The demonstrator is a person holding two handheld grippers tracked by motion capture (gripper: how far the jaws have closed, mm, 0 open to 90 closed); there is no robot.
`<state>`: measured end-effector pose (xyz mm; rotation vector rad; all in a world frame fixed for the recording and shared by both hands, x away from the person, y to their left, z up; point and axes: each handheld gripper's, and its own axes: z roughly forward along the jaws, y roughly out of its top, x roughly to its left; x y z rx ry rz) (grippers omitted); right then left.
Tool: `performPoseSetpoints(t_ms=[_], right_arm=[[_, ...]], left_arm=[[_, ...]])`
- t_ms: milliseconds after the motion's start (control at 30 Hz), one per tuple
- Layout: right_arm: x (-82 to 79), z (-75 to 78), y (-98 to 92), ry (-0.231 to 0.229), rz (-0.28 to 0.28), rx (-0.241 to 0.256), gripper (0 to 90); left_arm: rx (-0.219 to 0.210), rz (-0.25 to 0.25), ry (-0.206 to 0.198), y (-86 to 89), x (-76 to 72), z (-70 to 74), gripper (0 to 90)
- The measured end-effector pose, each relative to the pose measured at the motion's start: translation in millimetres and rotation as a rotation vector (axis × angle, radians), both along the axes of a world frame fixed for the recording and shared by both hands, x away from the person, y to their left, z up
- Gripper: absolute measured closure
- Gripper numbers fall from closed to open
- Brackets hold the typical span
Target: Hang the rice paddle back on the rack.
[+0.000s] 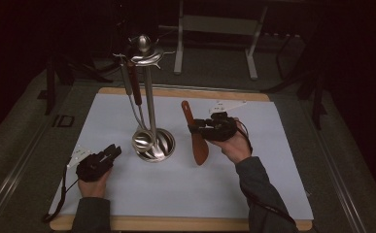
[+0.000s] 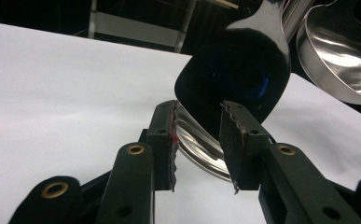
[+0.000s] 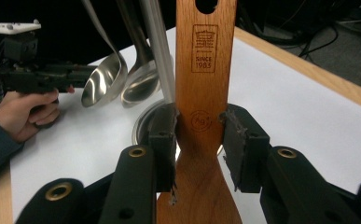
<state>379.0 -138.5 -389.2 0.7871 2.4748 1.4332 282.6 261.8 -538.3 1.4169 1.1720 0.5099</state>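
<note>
A steel utensil stand [image 1: 149, 99] rises from a round base [image 1: 163, 145] on the white sheet. From its top hang a ladle [image 1: 143, 141] and a second steel utensil with a brown grip [image 1: 136, 90]. My right gripper [image 1: 194, 128] is shut on the neck of a wooden spatula [image 1: 200, 151], just right of the stand, blade toward the person. In the right gripper view the jaws press both sides of the spatula [image 3: 205, 70]. My left gripper [image 1: 115, 150] rests open left of the base; the shiny base [image 2: 234, 79] lies just beyond its jaws.
The white sheet [image 1: 253, 160] covers a wooden board [image 1: 185, 92] on a dark table. A metal frame [image 1: 214, 29] stands behind the table. In the right gripper view the ladle [image 3: 103, 81] and a spoon bowl [image 3: 141, 84] hang beside the pole [image 3: 157, 56].
</note>
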Motion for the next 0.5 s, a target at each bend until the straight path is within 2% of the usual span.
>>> performPoseSetpoints(t_ms=[500], right_arm=[[-9.7,31.0,4.8,-0.072,0.021,0.008,66.3]], left_arm=[[0.0,0.0,0.001,0.1,0.1,-0.1,66.4]])
